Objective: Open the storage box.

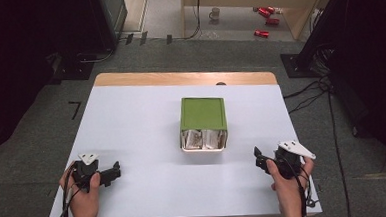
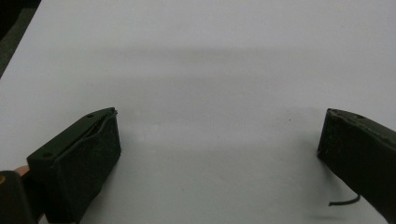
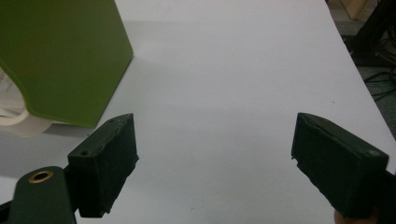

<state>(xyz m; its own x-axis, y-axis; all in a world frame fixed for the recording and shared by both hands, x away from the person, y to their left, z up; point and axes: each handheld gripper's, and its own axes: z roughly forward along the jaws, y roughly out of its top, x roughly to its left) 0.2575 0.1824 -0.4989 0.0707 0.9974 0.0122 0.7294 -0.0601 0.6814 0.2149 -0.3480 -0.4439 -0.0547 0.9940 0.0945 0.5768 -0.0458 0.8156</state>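
Note:
A green box (image 1: 203,114) lies on its side in the middle of the white table (image 1: 131,121), its open end facing me with pale packets (image 1: 202,139) showing inside. In the right gripper view the green box (image 3: 60,56) stands at the upper left, apart from the jaws. My left gripper (image 1: 115,170) rests near the table's front left, held by a hand, jaws wide apart over bare table (image 2: 219,140). My right gripper (image 1: 259,160) sits near the front right, also open (image 3: 215,154) with nothing between its jaws.
Beyond the table's wooden far edge (image 1: 179,78) lies grey floor with cables (image 1: 310,95). A mug (image 1: 214,13) and red items (image 1: 266,14) lie on a far surface. Dark equipment stands at both sides.

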